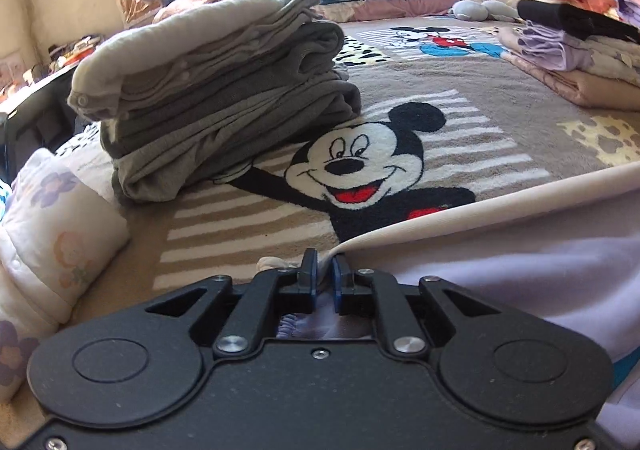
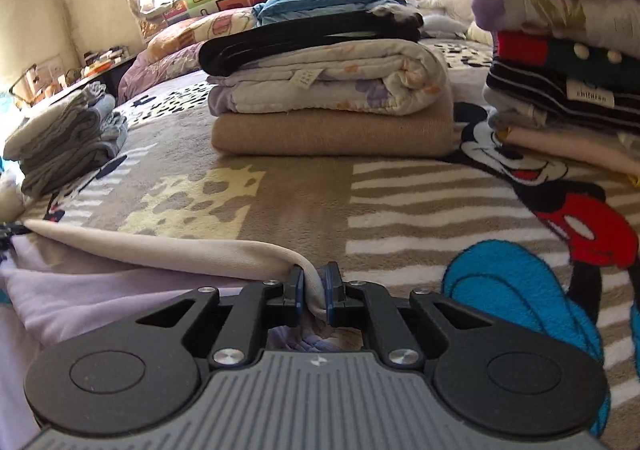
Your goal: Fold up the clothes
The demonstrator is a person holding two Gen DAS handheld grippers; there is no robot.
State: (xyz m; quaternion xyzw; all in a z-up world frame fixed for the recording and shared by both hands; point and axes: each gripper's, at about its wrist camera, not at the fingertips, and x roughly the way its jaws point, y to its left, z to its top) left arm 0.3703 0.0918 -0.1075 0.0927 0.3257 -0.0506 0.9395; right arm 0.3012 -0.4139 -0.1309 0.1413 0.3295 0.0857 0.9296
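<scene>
A pale lilac garment (image 1: 520, 250) with a cream band along its edge lies on the Mickey Mouse blanket (image 1: 360, 166). In the left wrist view it spreads from the jaws out to the right. My left gripper (image 1: 324, 268) is shut on the left end of the cream band, and cloth fills the narrow gap between the pads. In the right wrist view the same garment (image 2: 80, 282) spreads to the left. My right gripper (image 2: 314, 284) is shut on a fold of the cream band at its right end. Both grippers sit low over the blanket.
A stack of folded grey clothes (image 1: 220, 90) stands ahead on the left, beside a white quilted floral piece (image 1: 52, 230). Folded stacks (image 2: 328, 102) (image 2: 560, 70) stand ahead centre and right. Bare blanket (image 2: 400, 202) lies in front of the jaws.
</scene>
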